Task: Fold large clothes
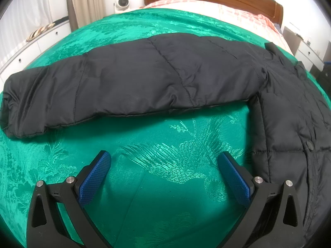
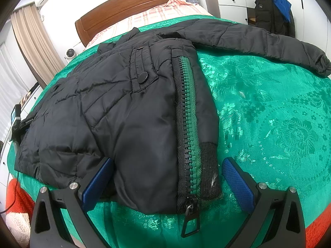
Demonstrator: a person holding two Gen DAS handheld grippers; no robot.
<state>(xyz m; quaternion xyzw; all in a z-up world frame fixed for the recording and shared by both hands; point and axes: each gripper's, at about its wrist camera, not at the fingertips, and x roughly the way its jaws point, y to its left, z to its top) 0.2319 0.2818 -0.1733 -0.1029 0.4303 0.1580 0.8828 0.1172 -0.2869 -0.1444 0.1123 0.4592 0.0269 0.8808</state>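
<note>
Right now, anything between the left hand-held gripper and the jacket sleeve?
Nothing visible. The left hand-held gripper is open over bare green bedspread; the black jacket sleeve lies stretched out just beyond its fingertips.

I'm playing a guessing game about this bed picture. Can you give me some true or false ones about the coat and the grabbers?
1. The jacket is black. True.
2. It lies on a red bedcover. False: the bedcover is green.
3. The left hand-held gripper is open and holds nothing. True.
4. The zipper has yellow teeth. False: they are green.
5. The sleeve is stretched out flat. True.
</note>
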